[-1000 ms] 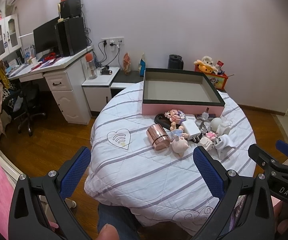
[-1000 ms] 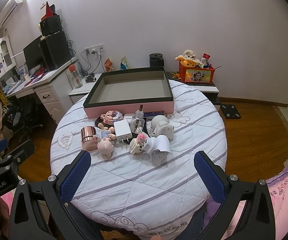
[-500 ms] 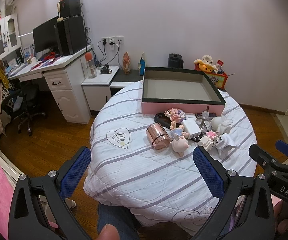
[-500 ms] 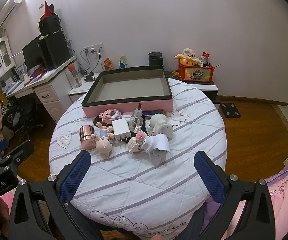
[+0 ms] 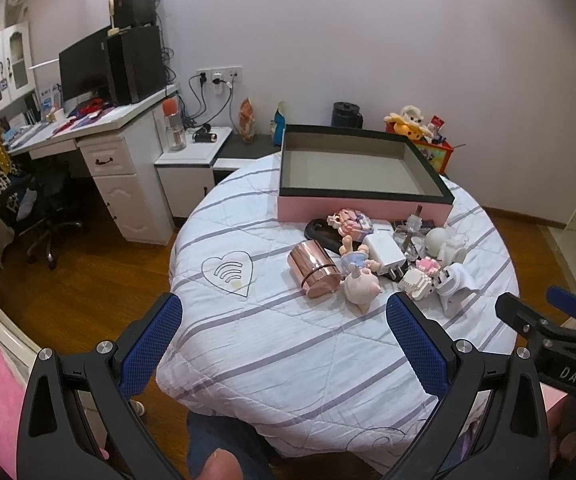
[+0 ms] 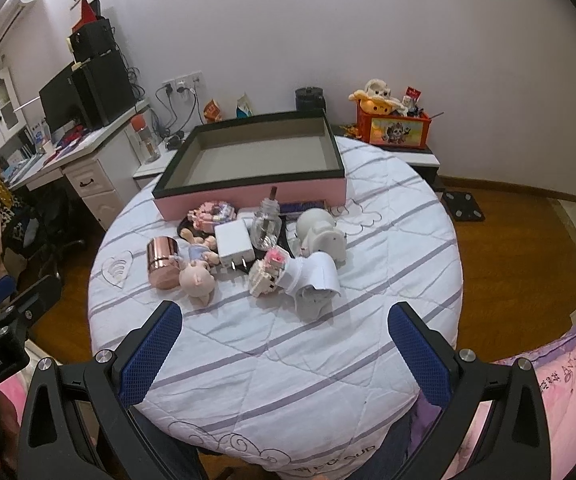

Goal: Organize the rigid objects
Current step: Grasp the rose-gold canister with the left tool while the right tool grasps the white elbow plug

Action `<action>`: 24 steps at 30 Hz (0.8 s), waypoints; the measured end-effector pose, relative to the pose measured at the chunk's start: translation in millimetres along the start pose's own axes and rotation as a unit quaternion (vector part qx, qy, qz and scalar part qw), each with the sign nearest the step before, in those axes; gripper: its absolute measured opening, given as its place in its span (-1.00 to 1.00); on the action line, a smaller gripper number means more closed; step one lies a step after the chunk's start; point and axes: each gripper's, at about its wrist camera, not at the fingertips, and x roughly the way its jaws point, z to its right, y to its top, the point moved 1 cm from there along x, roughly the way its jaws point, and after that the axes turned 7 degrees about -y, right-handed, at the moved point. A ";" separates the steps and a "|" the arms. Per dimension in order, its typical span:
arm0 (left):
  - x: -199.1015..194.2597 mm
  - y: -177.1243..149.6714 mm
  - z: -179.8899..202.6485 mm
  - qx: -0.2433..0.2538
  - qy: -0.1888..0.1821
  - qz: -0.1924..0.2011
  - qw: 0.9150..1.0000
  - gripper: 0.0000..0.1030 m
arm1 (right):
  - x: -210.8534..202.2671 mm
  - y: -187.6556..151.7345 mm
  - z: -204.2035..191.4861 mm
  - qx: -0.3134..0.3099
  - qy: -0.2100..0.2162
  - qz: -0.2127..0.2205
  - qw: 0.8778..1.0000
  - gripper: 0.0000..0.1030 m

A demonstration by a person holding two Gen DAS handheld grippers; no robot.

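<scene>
A pink box with a dark rim [image 5: 364,208] [image 6: 247,200] stands empty at the far side of the round table. In front of it lies a cluster: a rose-gold can [image 5: 314,268] [image 6: 161,260], a pig doll [image 5: 360,286] [image 6: 196,278], a white charger [image 5: 384,250] [image 6: 233,242], a small glass bottle [image 6: 265,226], a block toy [image 6: 267,272] and white figures [image 6: 320,236]. My left gripper [image 5: 283,344] is open and empty, above the table's near left edge. My right gripper [image 6: 283,348] is open and empty, above the near edge.
The table has a white striped quilt [image 5: 288,344] with a heart patch [image 5: 229,270]. A white desk with a monitor [image 5: 87,72] and an office chair [image 5: 43,208] stand at the left. A low cabinet with a toy box [image 6: 396,128] is behind the table.
Both grippers have drifted slightly, so the table has shifted a little left in both views. Both stay open and empty. Nothing on the table has moved.
</scene>
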 end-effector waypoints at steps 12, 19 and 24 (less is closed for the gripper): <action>66.7 -10.9 -4.5 -0.004 -0.015 -0.028 0.999 1.00 | 53.7 -5.9 11.2 0.010 -0.001 -0.041 0.999 1.00; 104.7 -2.4 -15.1 -0.014 -0.017 -0.039 0.999 1.00 | 80.9 -1.8 11.1 0.008 -0.003 -0.056 0.998 1.00; 131.6 -0.8 -16.1 -0.022 -0.029 -0.054 0.998 1.00 | 94.5 3.1 9.7 0.009 -0.006 -0.063 0.998 1.00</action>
